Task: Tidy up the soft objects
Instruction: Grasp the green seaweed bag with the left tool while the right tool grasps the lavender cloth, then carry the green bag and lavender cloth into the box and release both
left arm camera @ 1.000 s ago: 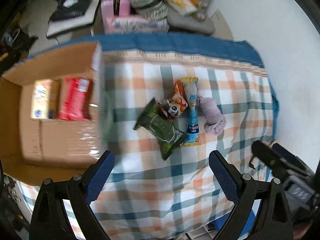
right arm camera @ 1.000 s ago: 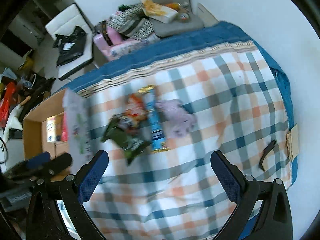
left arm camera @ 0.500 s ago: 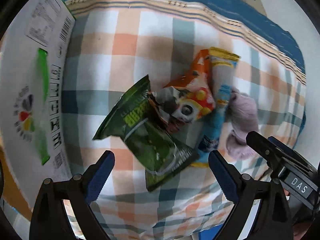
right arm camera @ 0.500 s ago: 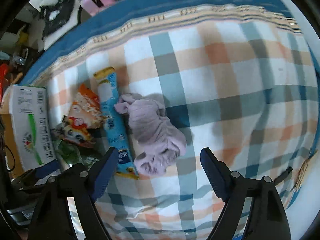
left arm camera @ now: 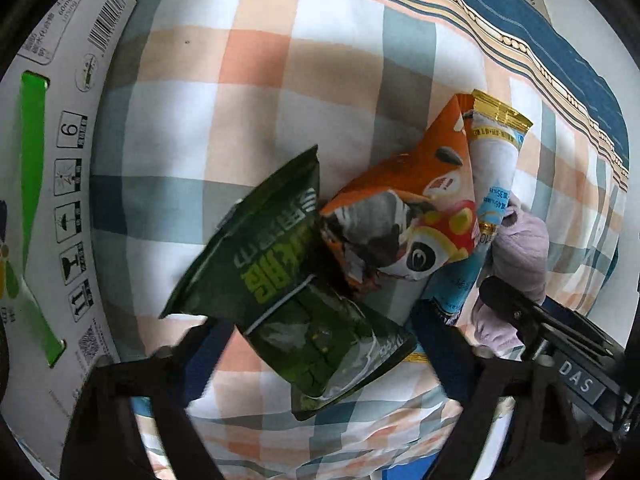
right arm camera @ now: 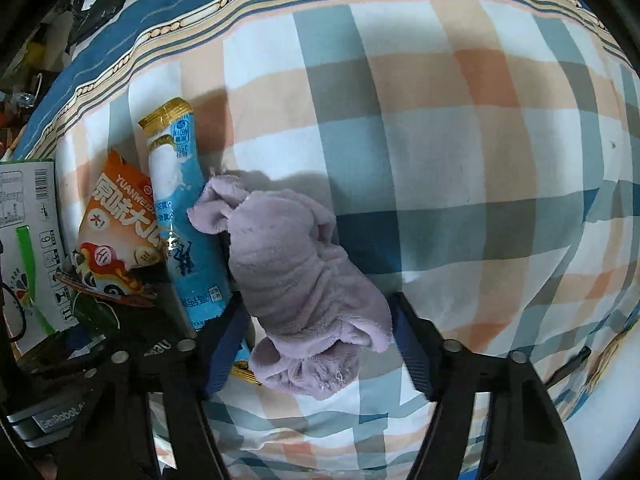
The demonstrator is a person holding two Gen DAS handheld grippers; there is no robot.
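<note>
The purple cloth (right arm camera: 308, 288) lies bunched at lower centre of the right view on the checked bedsheet (right arm camera: 460, 160), between the spread right tongs (right arm camera: 316, 354). In the left view, the left tongs (left arm camera: 320, 356) straddle the green snack bag (left arm camera: 280, 280), apart, beside the orange bag (left arm camera: 404, 216).

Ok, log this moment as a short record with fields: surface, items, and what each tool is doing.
surface: plaid bedsheet
left tool: open, straddling dark green snack bag
right tool: open, fingers either side of crumpled lilac plush cloth
other items: orange snack bag, long blue-and-white tube packet beside the cloth
box: white printed carton, left edge
</note>
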